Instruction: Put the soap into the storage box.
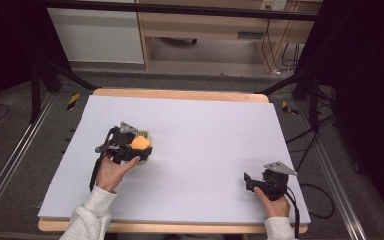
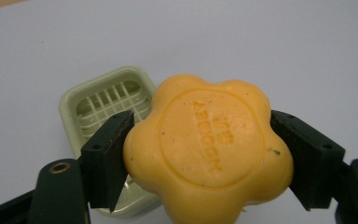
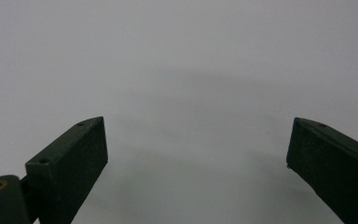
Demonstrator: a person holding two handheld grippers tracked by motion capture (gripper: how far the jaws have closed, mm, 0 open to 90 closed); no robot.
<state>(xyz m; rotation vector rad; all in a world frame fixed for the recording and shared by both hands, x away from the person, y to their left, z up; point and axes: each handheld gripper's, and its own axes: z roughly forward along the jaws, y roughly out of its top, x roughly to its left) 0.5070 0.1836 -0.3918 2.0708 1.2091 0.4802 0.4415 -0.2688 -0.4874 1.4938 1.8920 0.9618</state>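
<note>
My left gripper (image 1: 139, 145) has its fingers (image 2: 106, 158) clamped on the two sides of an orange flower-shaped soap (image 2: 207, 149), which I hold just above a pale green soap dish (image 2: 103, 100). The dish sits on the left half of the table (image 1: 205, 130), well in from every edge, with bare lavender surface all around it. My right gripper (image 1: 249, 181) rests near the table's front right corner, close to the front edge, its fingers (image 3: 70, 163) spread wide apart with nothing between them. A broad open stretch separates my two hands.
</note>
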